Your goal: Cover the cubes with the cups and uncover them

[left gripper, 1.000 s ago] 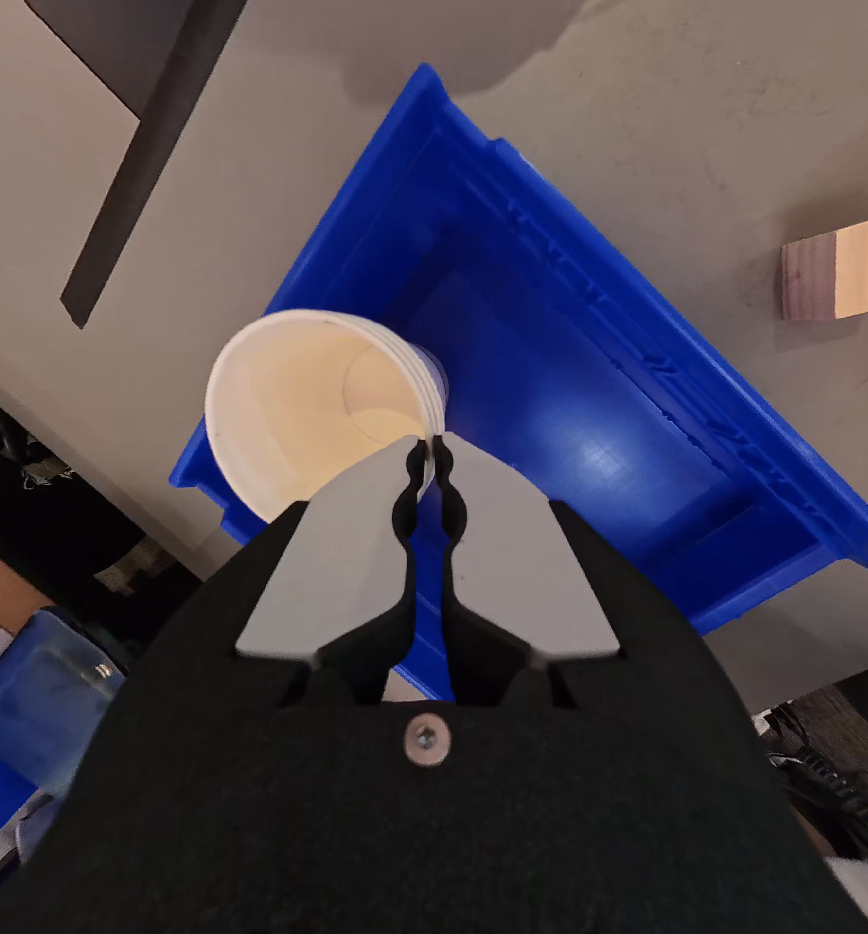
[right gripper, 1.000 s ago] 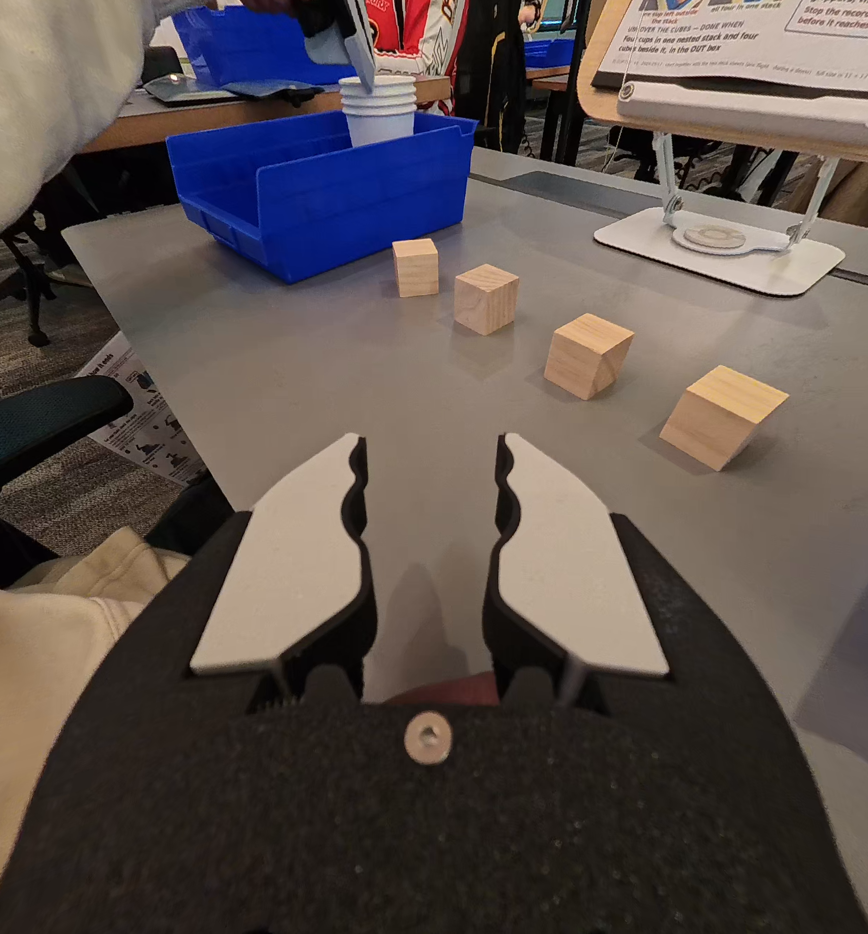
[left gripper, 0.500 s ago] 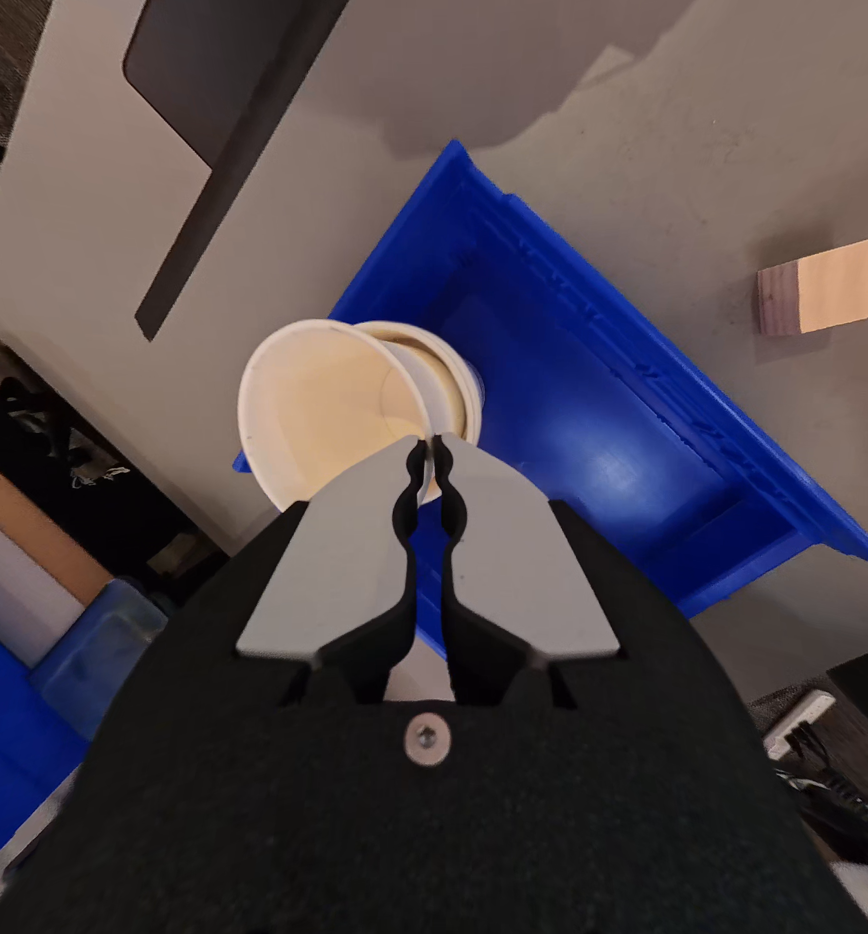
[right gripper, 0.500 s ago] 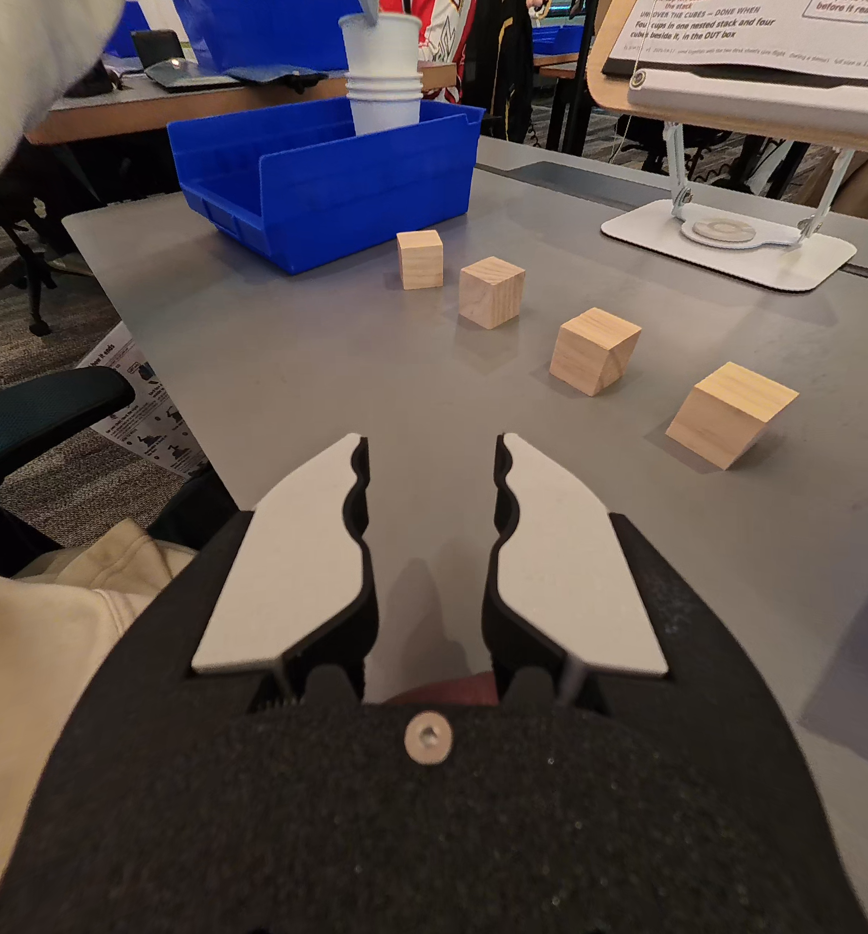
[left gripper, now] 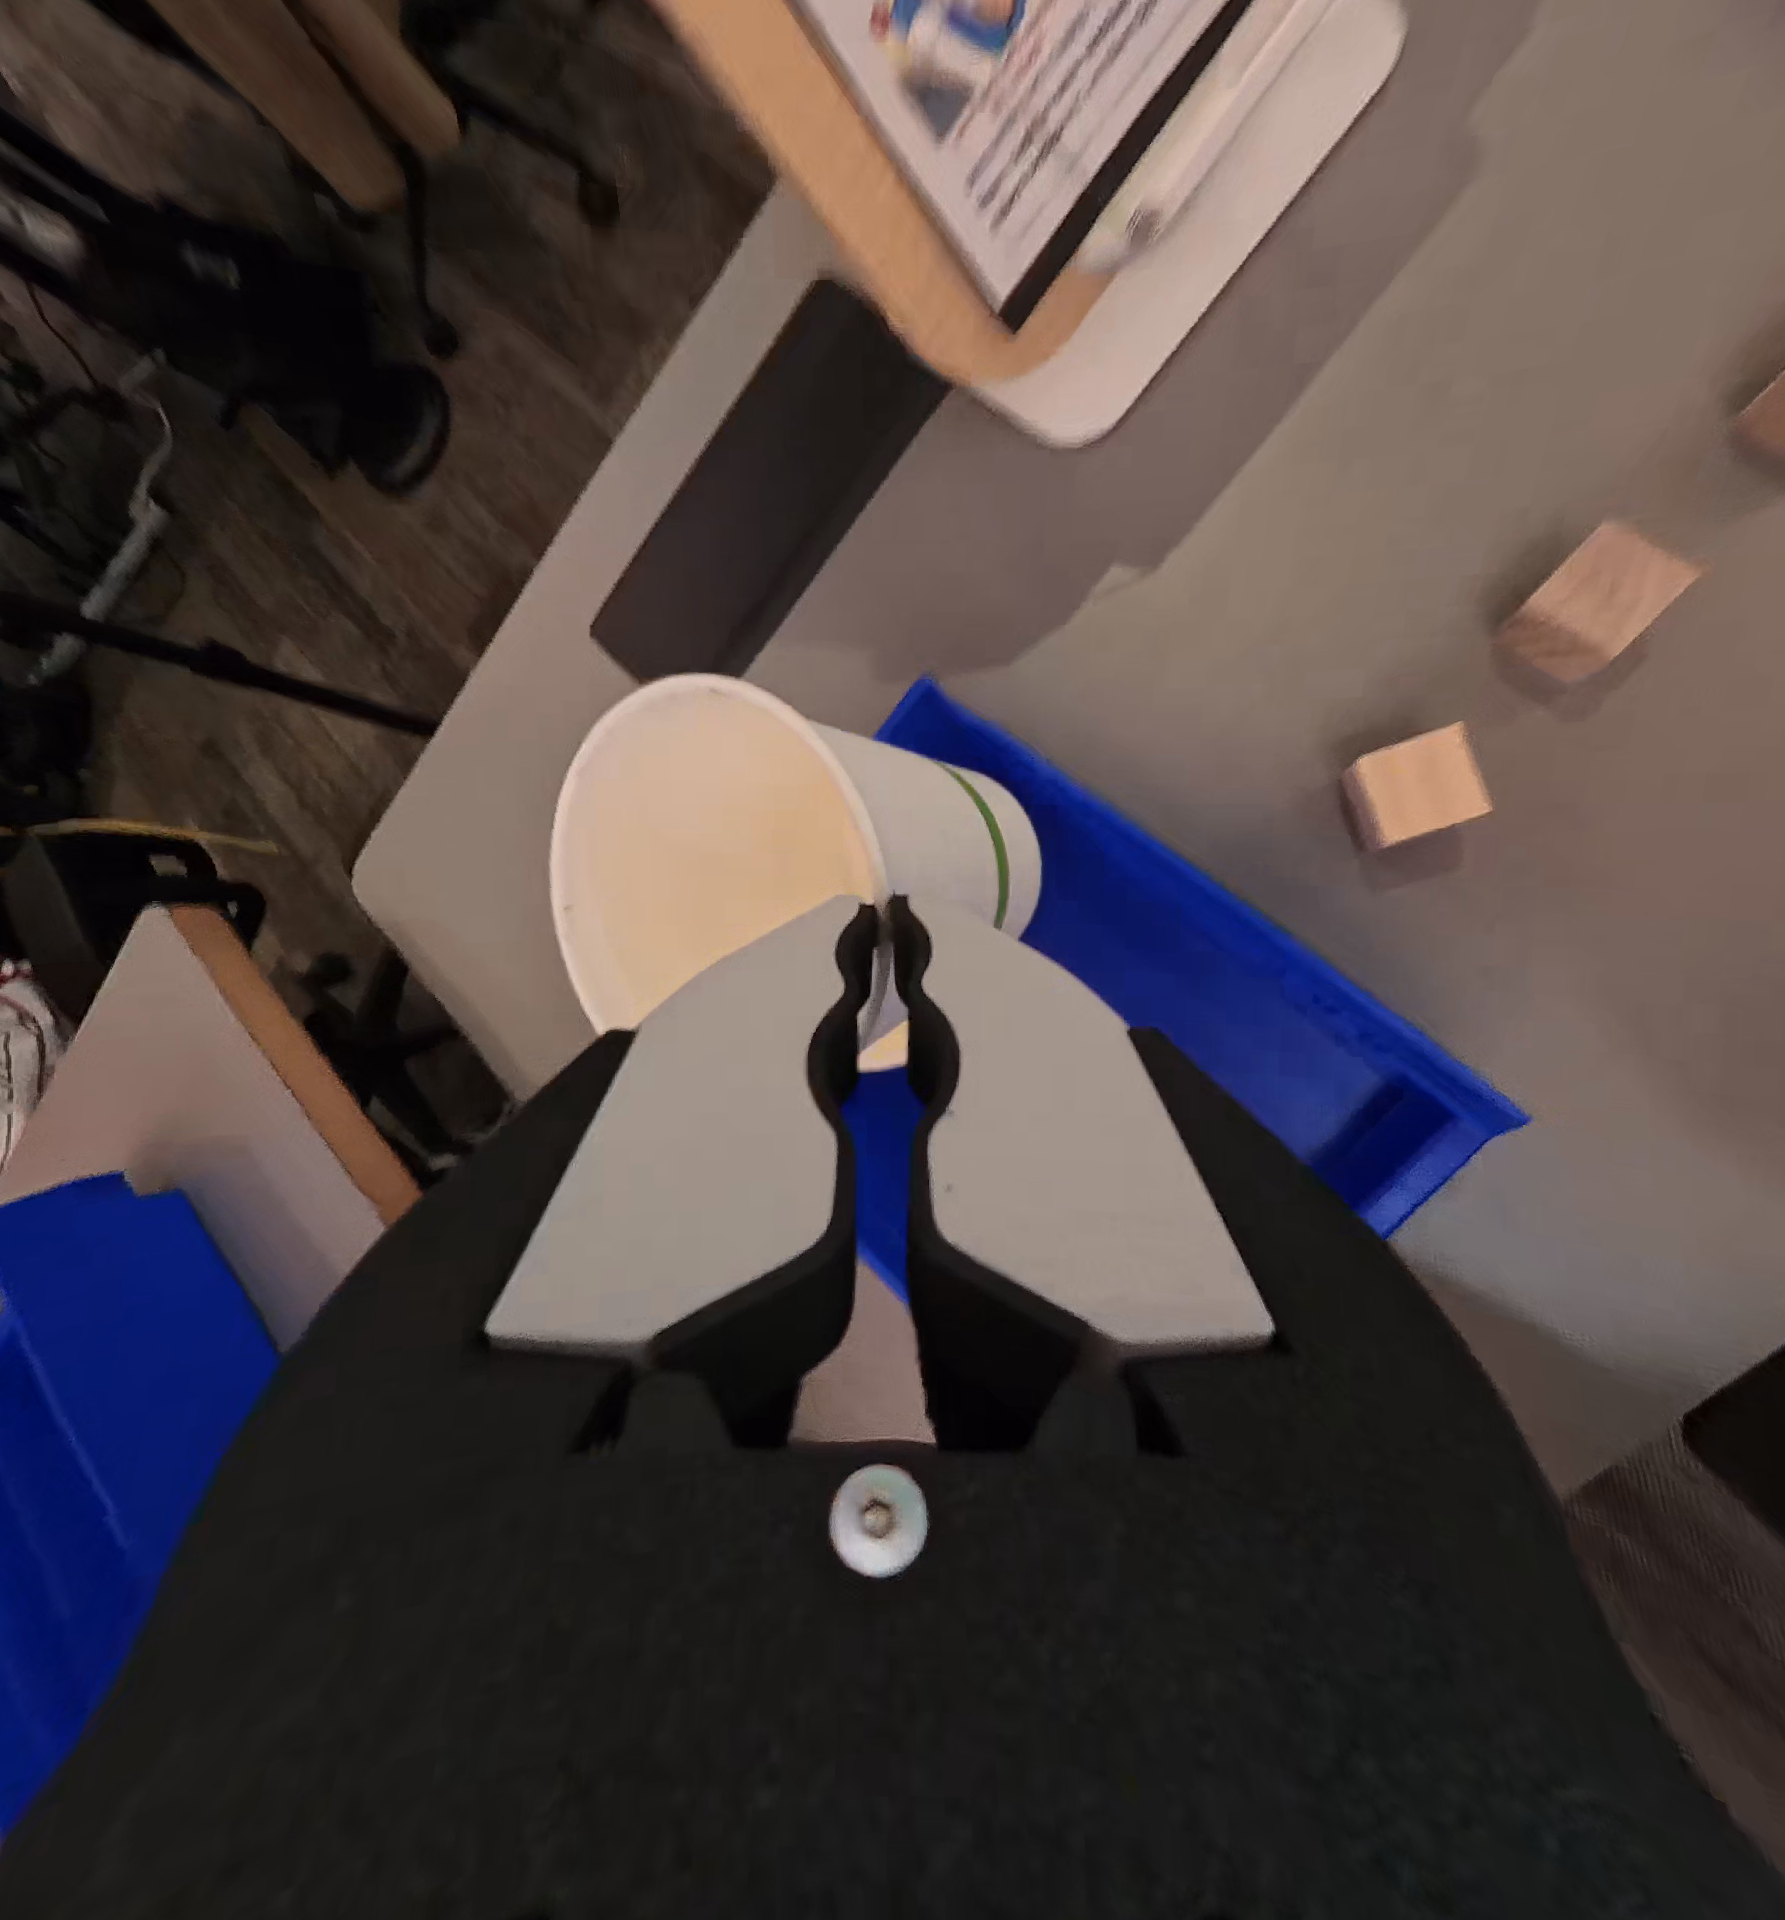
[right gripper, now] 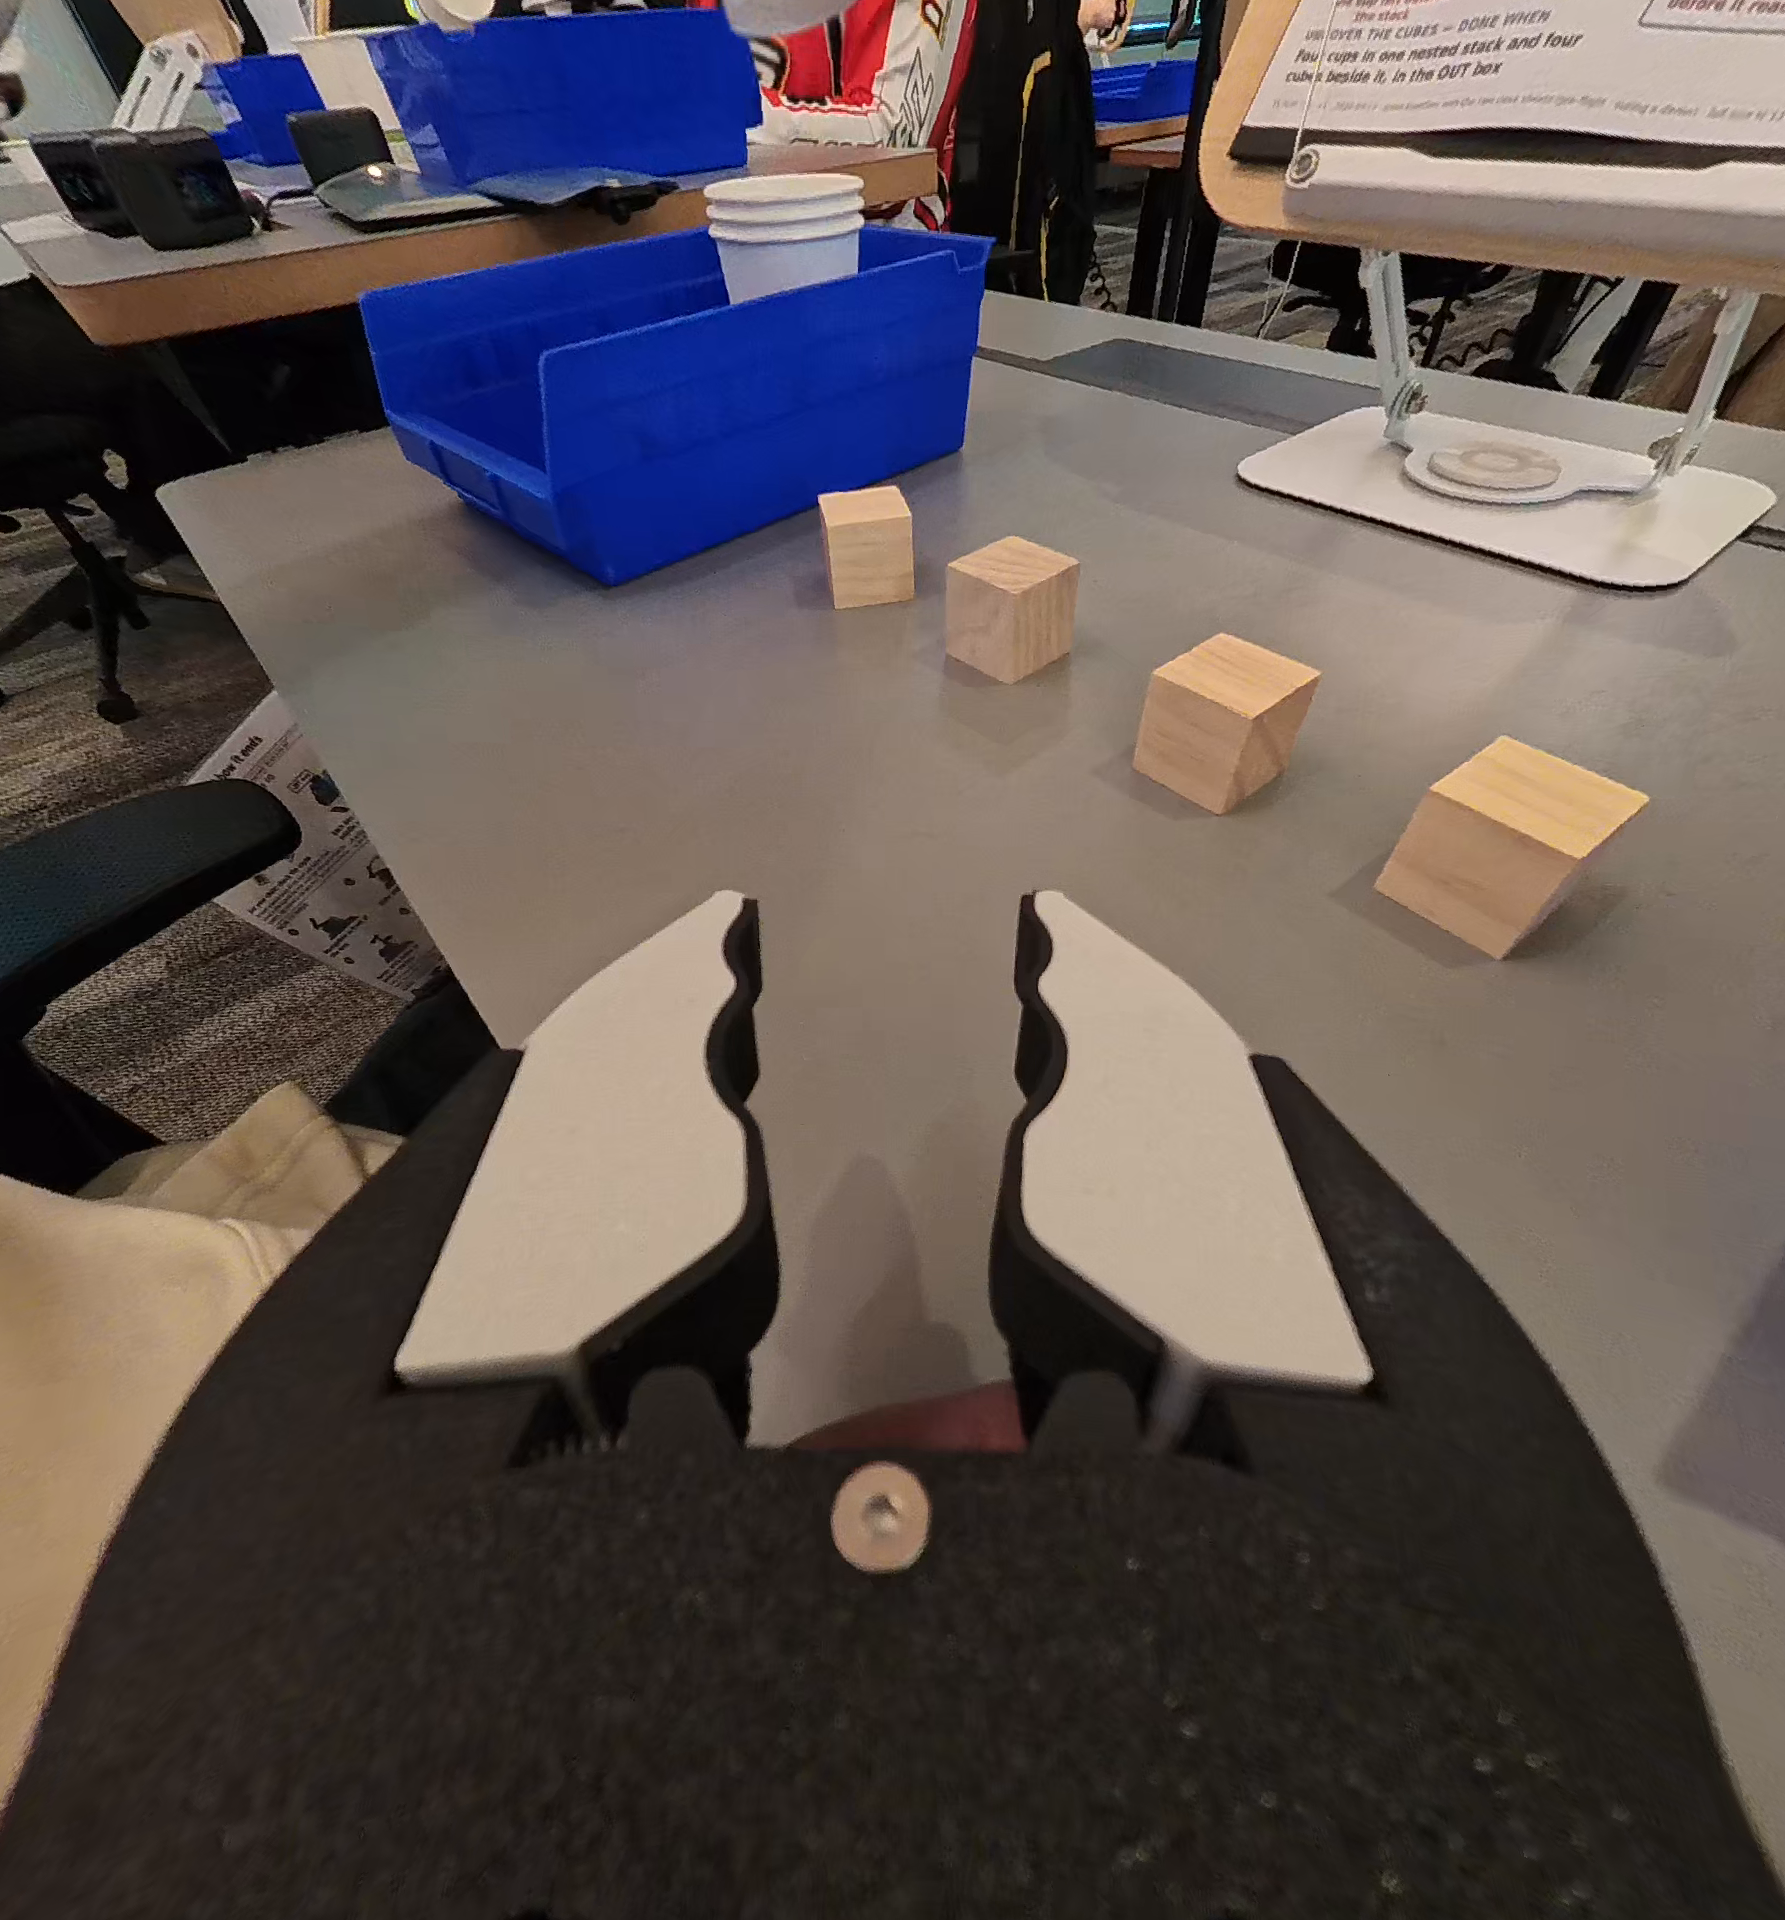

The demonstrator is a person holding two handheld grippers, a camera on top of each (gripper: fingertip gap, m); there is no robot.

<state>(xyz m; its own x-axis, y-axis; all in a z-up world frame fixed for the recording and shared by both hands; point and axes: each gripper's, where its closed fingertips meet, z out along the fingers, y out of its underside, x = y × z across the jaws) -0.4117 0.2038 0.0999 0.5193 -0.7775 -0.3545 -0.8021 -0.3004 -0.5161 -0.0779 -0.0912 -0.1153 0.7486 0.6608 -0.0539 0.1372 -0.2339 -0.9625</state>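
My left gripper (left gripper: 883, 912) is shut on the rim of a white paper cup (left gripper: 722, 831) with a green band, held high above the blue bin (left gripper: 1231, 997). In the right wrist view a stack of white cups (right gripper: 786, 234) stands in the blue bin (right gripper: 742, 416). Several wooden cubes lie in a row on the grey table, from the one nearest the bin (right gripper: 865, 544) to the nearest one (right gripper: 1506, 842); three show in the left wrist view (left gripper: 1416, 785). My right gripper (right gripper: 886, 914) is open and empty, low over the table's near part.
A white stand (right gripper: 1511, 488) with a tilted board holding a printed sheet stands at the table's far right. A black chair arm (right gripper: 88, 894) and a cream sleeve (right gripper: 88, 1351) are at the near left. Another table with blue bins (right gripper: 555, 94) lies behind.
My left gripper lifted one cup off the stack and rose high above the bin, leaving the rest of the stack in it. The right gripper stayed nearly still and open.
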